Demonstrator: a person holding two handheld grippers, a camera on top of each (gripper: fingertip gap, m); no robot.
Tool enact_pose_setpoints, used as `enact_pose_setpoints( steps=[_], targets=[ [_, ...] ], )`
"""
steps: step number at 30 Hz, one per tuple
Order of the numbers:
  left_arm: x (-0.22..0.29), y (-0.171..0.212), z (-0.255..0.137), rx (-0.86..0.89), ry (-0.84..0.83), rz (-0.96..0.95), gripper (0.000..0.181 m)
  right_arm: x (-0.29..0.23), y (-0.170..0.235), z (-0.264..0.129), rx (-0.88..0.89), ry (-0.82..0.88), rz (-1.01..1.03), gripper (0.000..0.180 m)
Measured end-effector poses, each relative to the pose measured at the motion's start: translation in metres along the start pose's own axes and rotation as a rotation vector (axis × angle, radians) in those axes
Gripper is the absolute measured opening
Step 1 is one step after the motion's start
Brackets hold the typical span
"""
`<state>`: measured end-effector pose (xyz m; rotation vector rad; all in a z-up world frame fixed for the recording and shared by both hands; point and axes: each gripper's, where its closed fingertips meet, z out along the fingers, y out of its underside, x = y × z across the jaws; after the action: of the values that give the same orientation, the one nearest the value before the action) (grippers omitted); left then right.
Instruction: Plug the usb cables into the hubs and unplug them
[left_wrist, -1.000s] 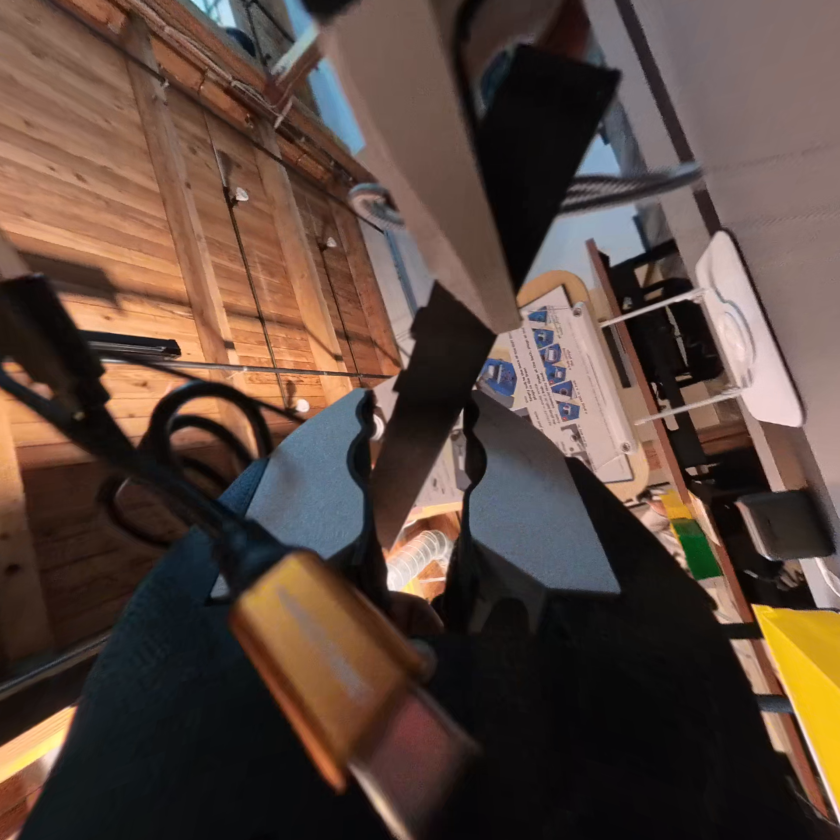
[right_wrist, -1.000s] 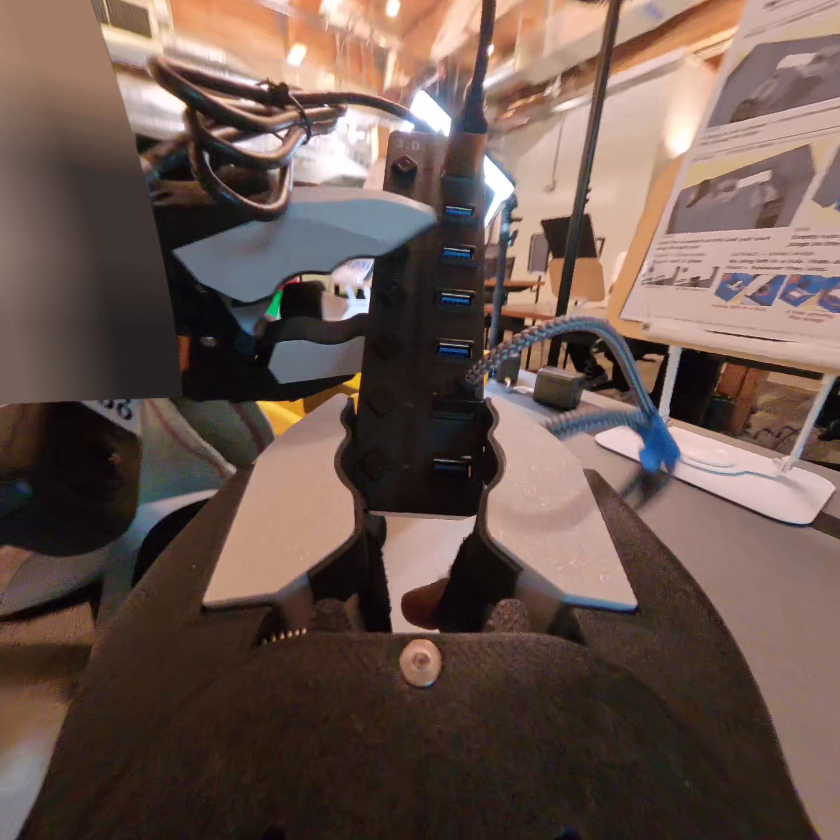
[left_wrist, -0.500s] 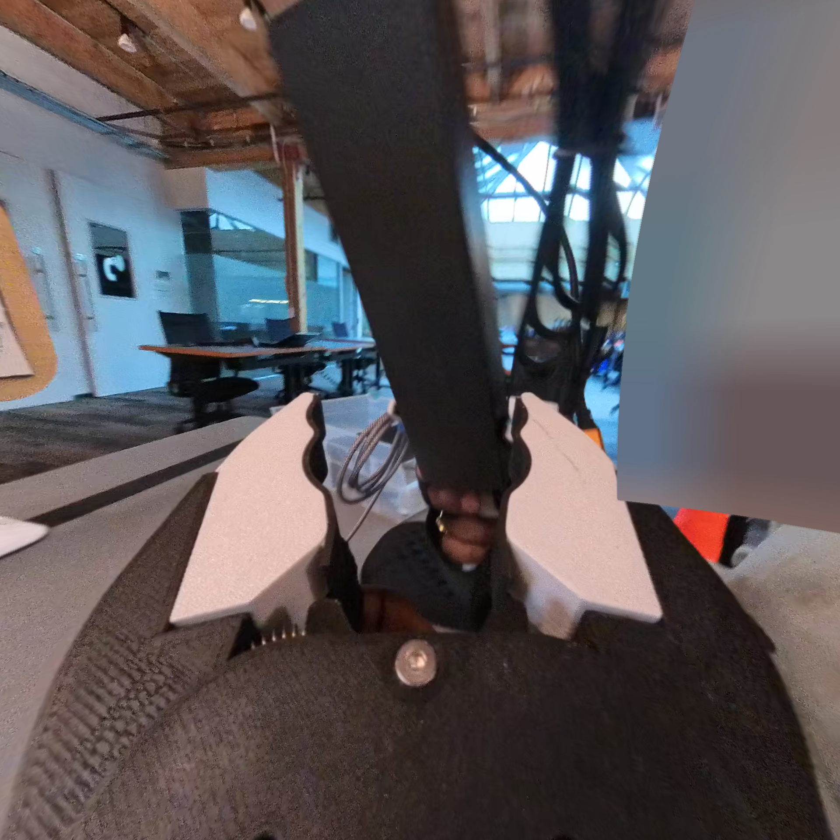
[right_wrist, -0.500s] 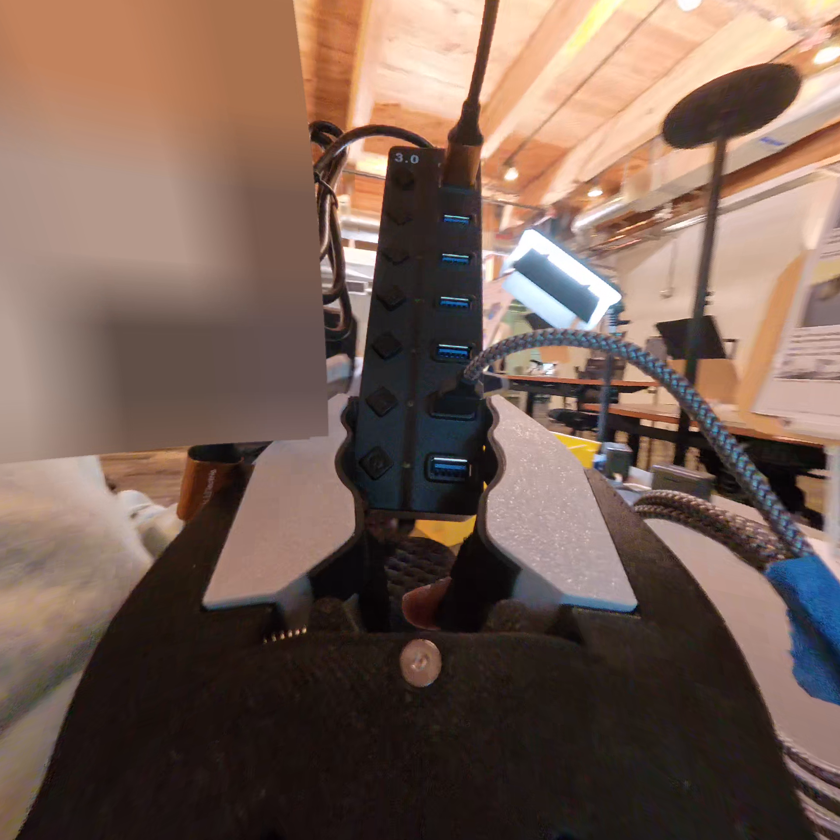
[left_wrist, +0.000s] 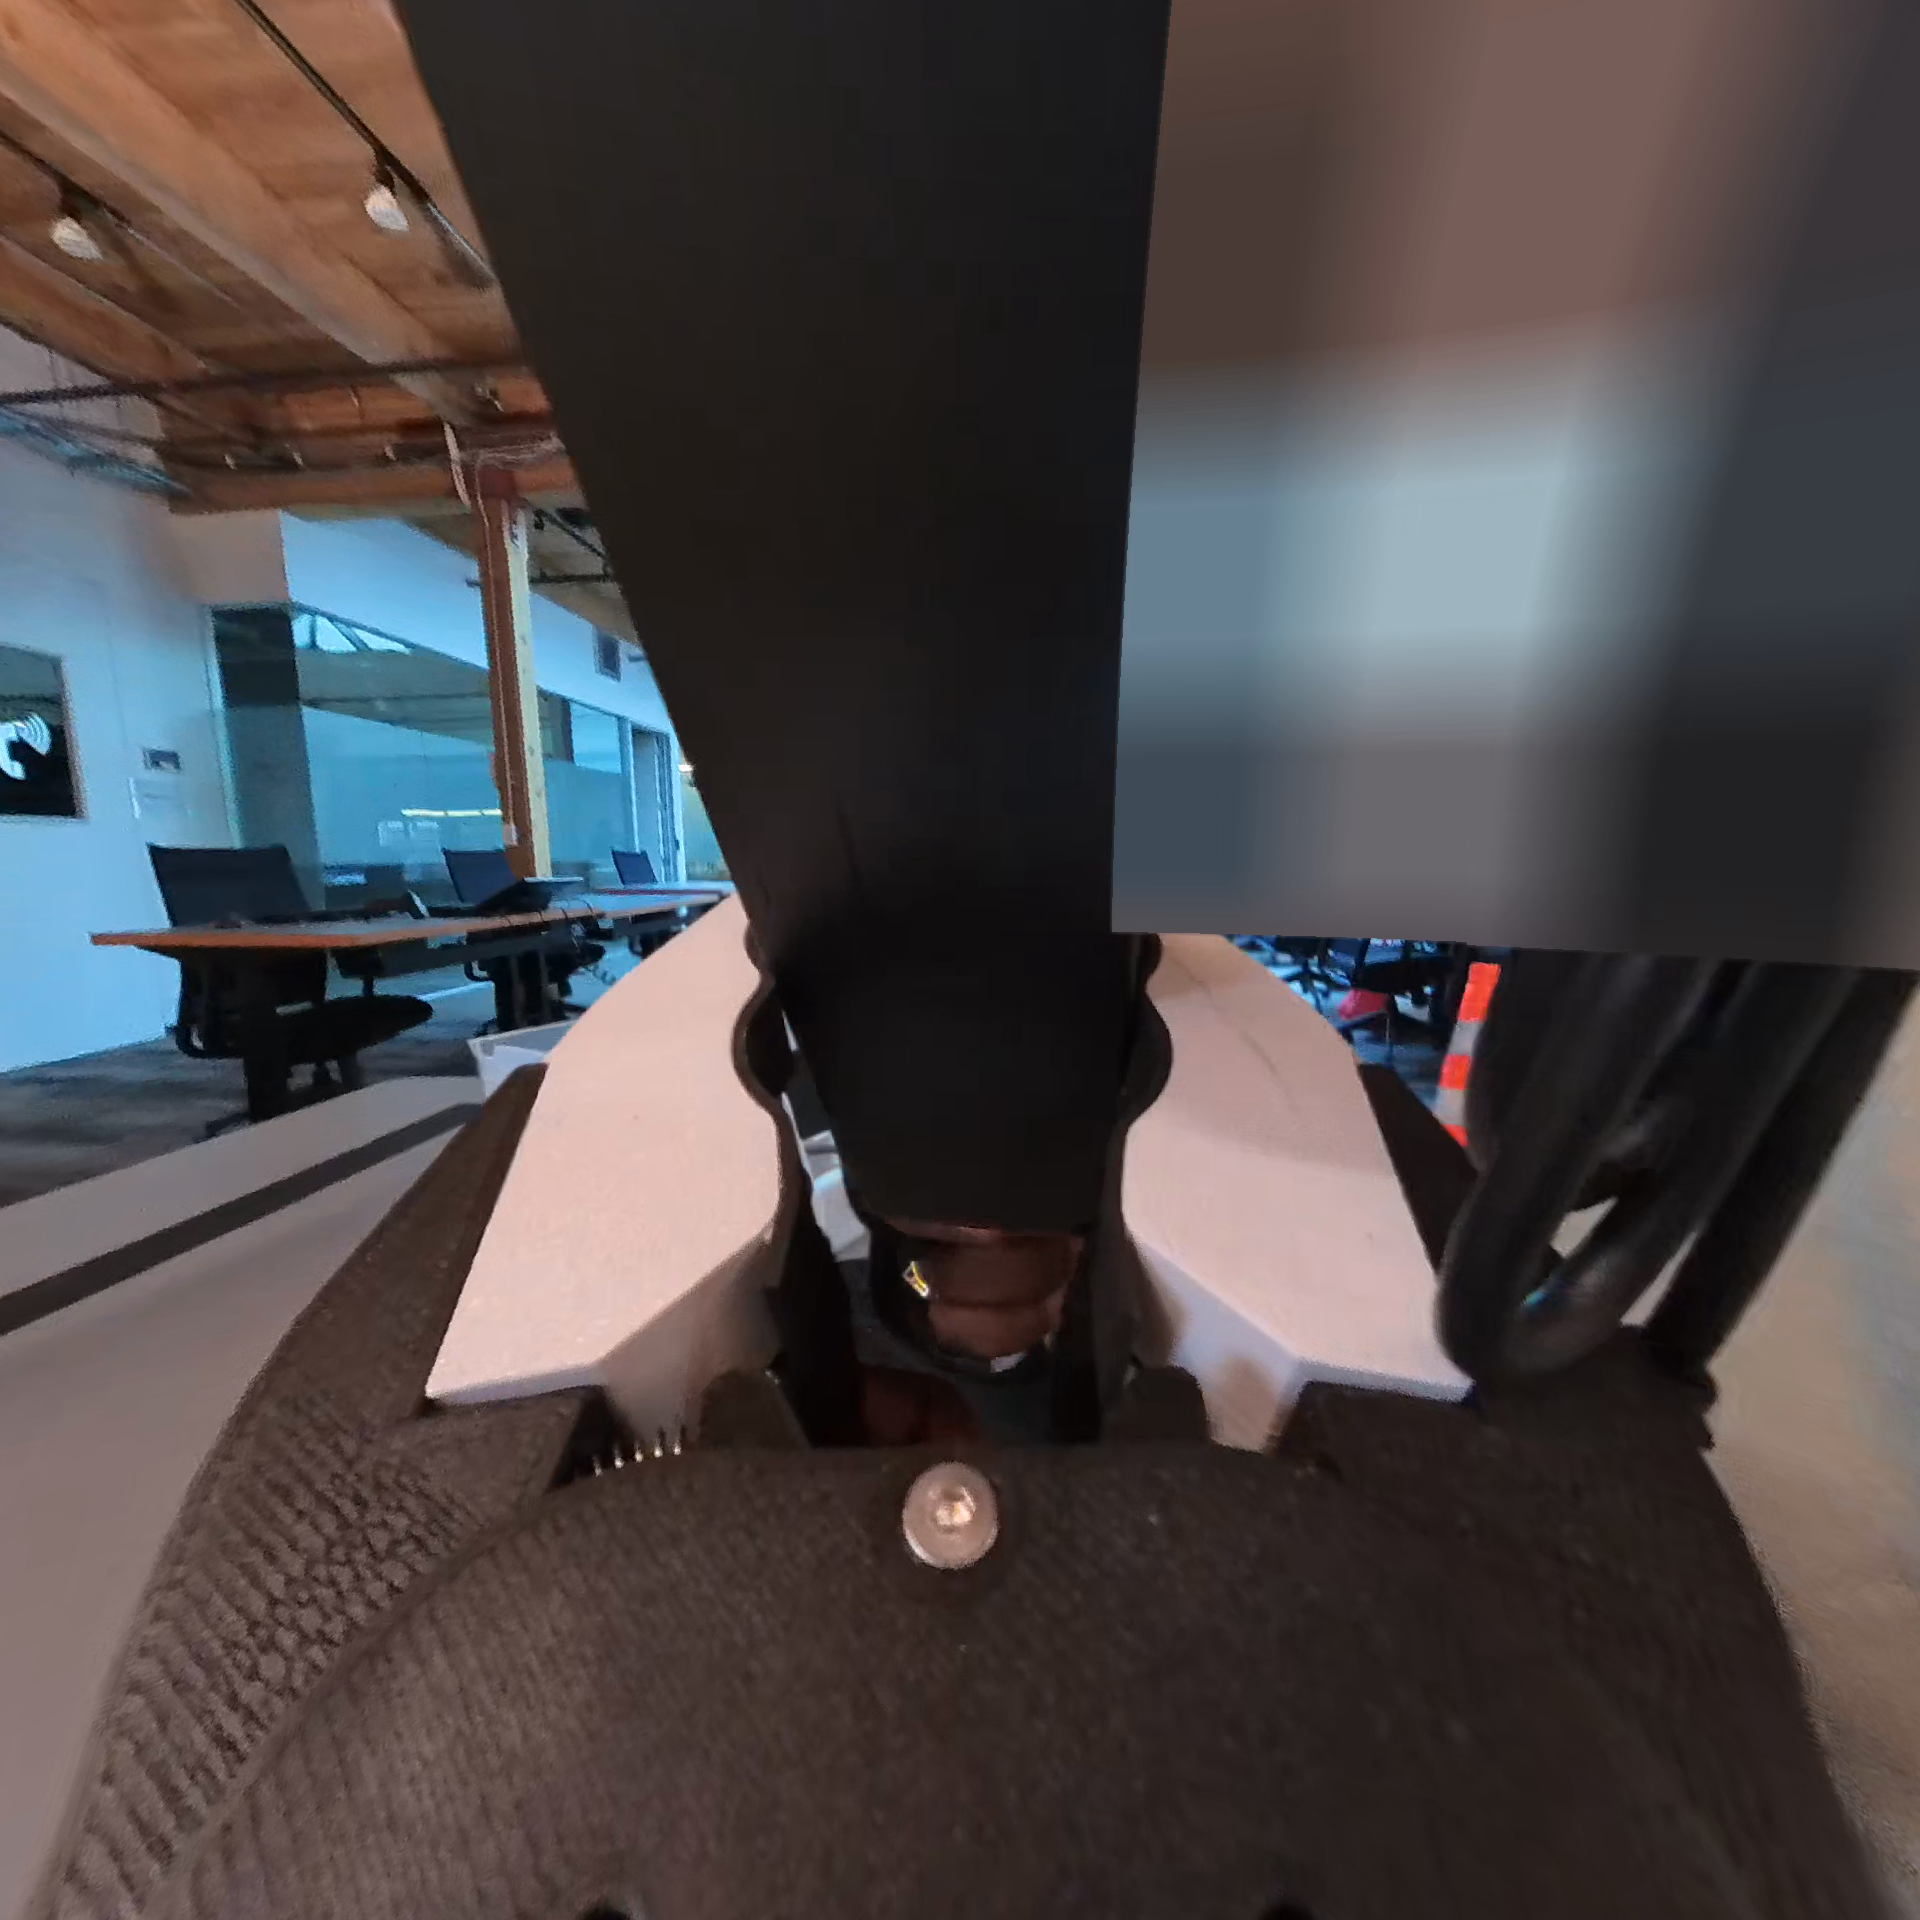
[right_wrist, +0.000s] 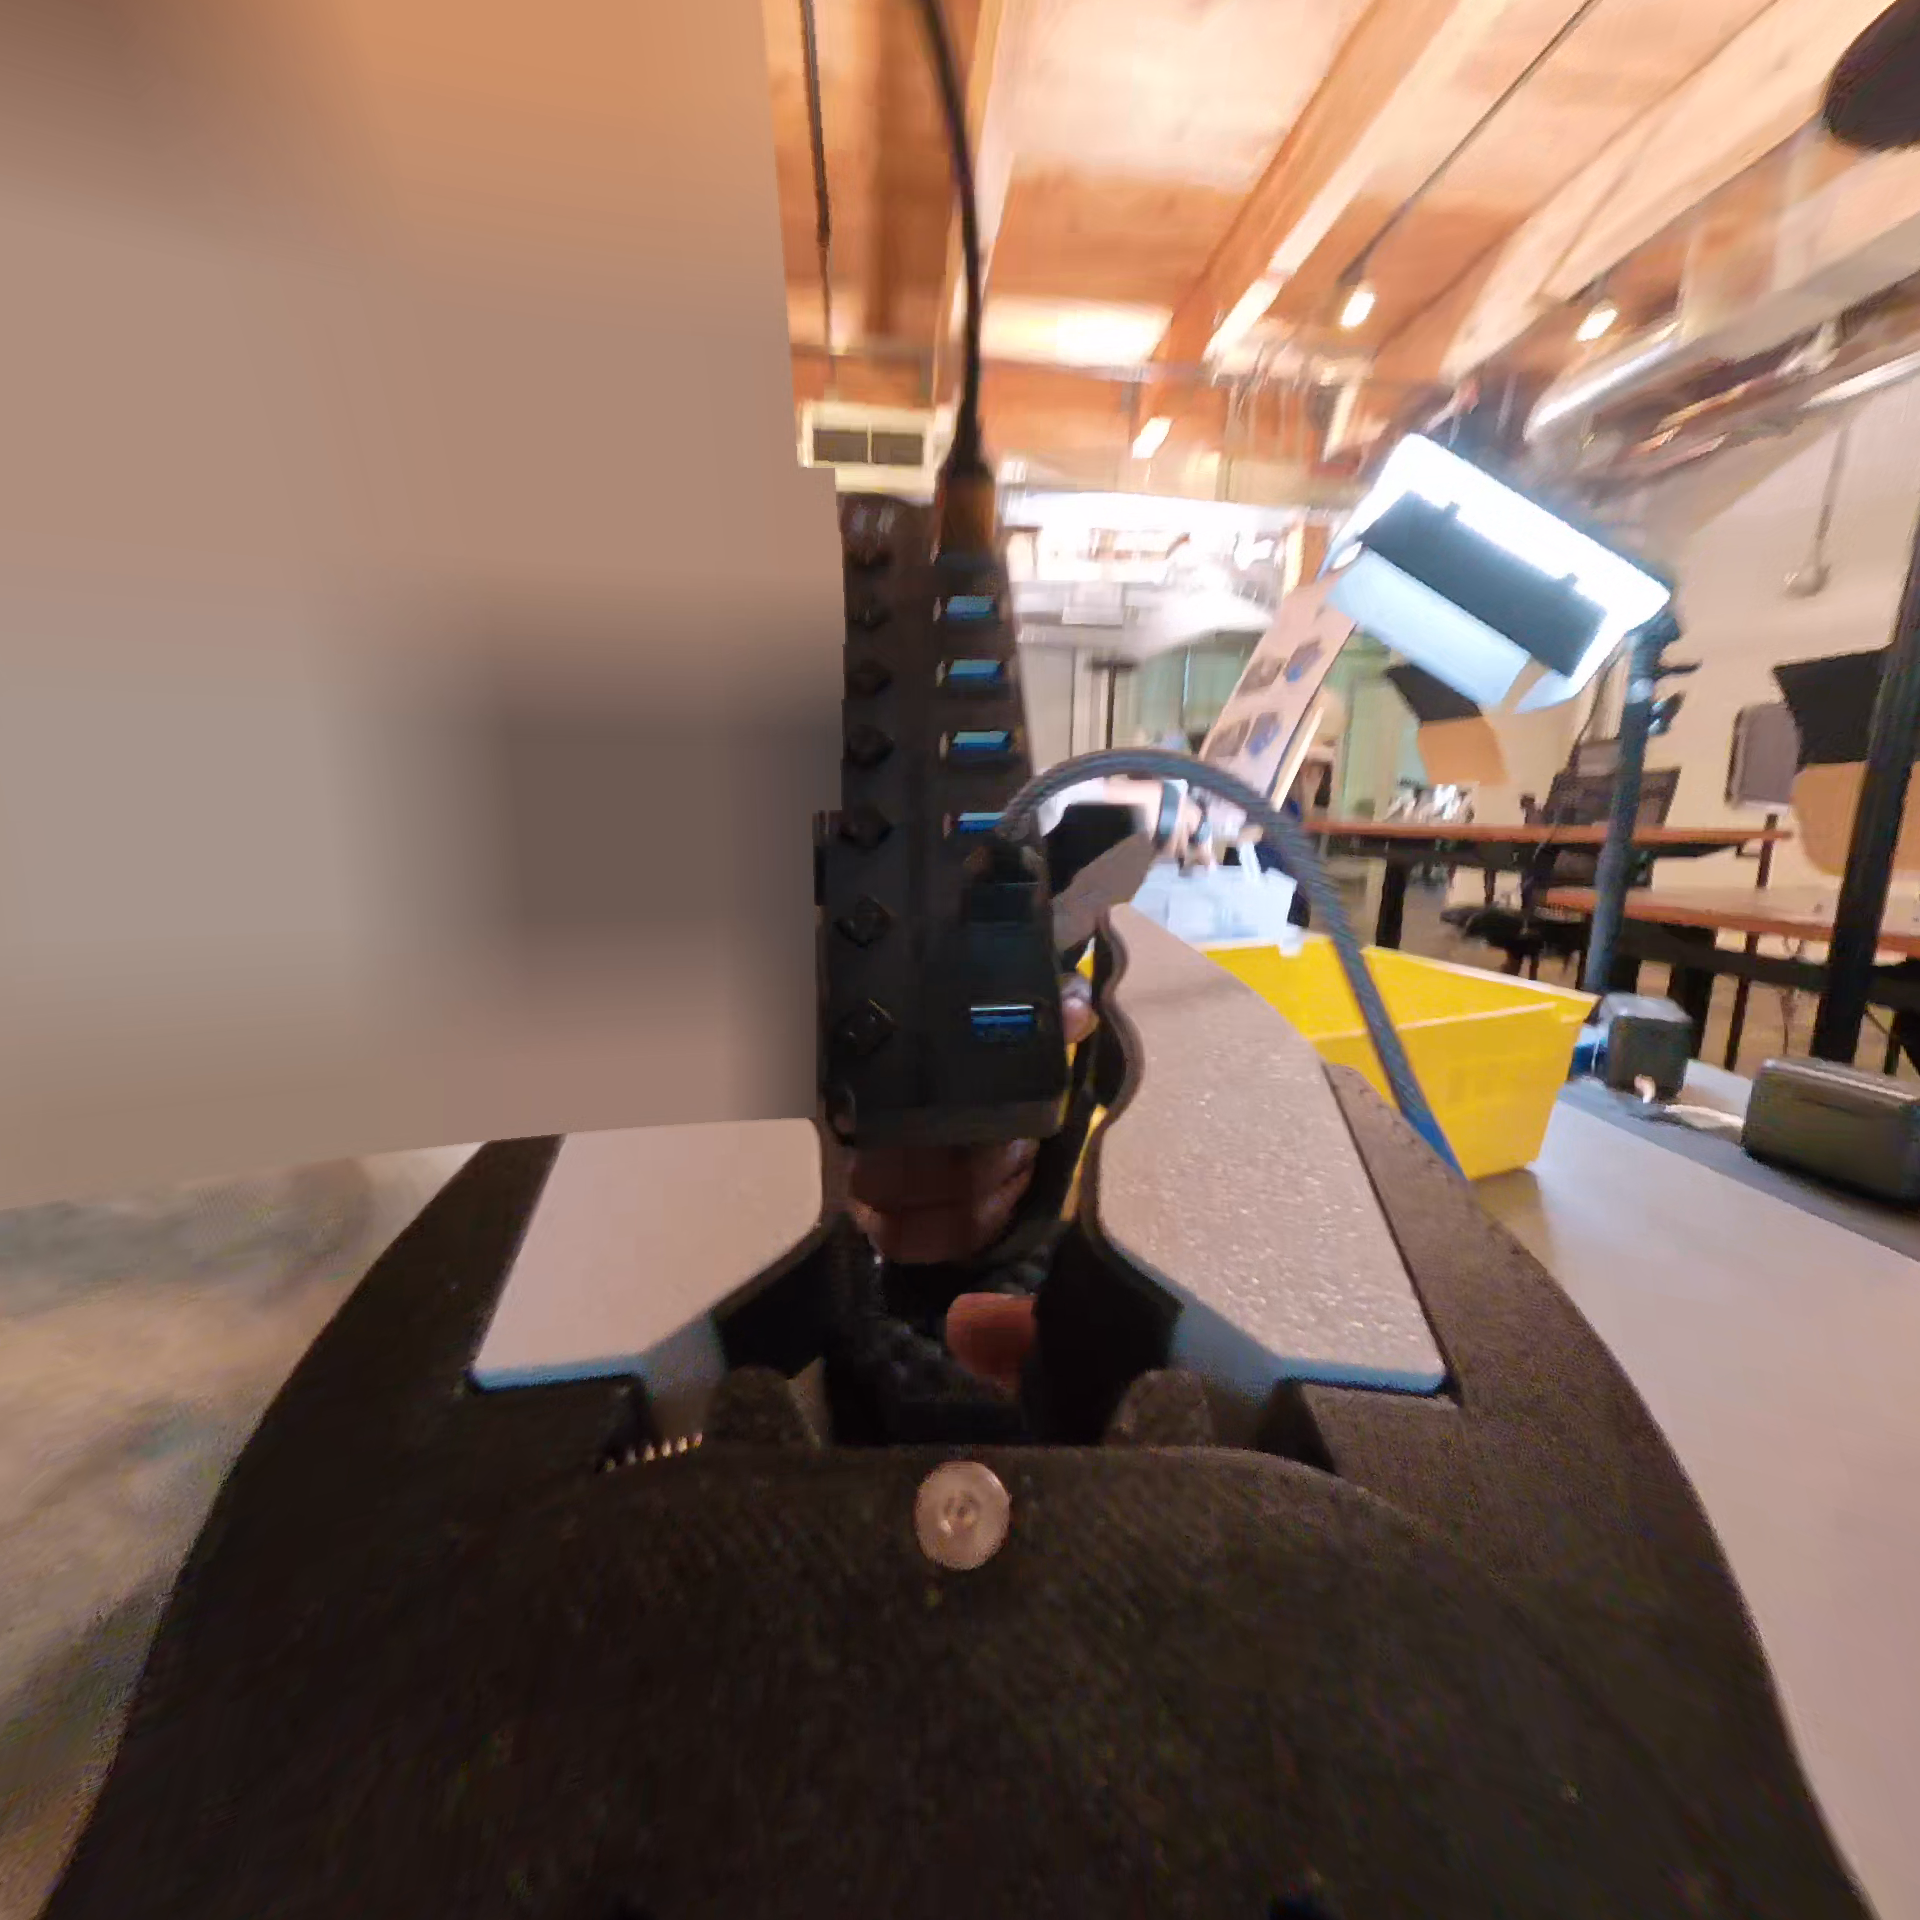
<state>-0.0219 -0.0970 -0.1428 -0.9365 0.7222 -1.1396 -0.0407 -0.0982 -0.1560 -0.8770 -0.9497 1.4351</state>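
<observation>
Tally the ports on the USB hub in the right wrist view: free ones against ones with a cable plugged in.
Free blue ports on the USB hub: 5
Ports with a cable plugged in: 2
Total: 7

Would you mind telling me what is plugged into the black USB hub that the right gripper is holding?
The black USB hub carries a braided grey cable in a lower port and a thin black cable at its top end. Several blue ports sit empty. Its left edge is hidden by a blurred patch.
</observation>
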Motion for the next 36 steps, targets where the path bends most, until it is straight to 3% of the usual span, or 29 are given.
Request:
enact_pose_setpoints(
  steps=[3,8,12,17,27,29,30,31,33,36],
  targets=[
    [-0.006,-0.001,-0.004,-0.009,-0.027,-0.004,0.062,0.005,-0.016,-0.013,0.118,0.001,0.048,0.03],
    [-0.004,0.004,-0.002,-0.026,-0.018,-0.016,0.062,0.005,-0.003,-0.002,0.05,0.041,0.002,0.034],
    [0.0,0.01,0.001,-0.043,-0.002,-0.027,0.062,0.007,0.003,0.0,0.032,0.047,0.014,0.016],
    [0.003,0.019,0.003,-0.112,0.004,-0.028,0.061,0.003,-0.001,-0.005,0.034,0.058,-0.1,0.014],
    [0.007,0.027,0.003,-0.288,0.0,-0.019,0.059,0.003,-0.004,-0.01,0.152,0.018,-0.034,0.013],
    [0.004,0.031,0.002,-0.327,-0.016,-0.014,0.059,0.004,-0.001,-0.01,0.118,0.054,-0.123,0.013],
    [0.002,0.032,0.0,-0.343,-0.028,-0.015,0.059,0.005,-0.006,-0.012,0.104,0.098,-0.23,0.014],
    [-0.008,0.036,-0.006,-0.373,-0.082,-0.002,0.059,0.004,-0.029,-0.024,0.198,0.14,-0.321,0.014],
    [-0.029,0.038,-0.021,-0.384,-0.156,-0.009,0.059,0.009,-0.069,-0.056,0.33,0.179,-0.297,0.013],
    [-0.027,0.021,-0.026,-0.271,-0.111,-0.041,0.06,0.025,-0.078,-0.083,0.155,0.273,-0.314,0.014]
  ],
)
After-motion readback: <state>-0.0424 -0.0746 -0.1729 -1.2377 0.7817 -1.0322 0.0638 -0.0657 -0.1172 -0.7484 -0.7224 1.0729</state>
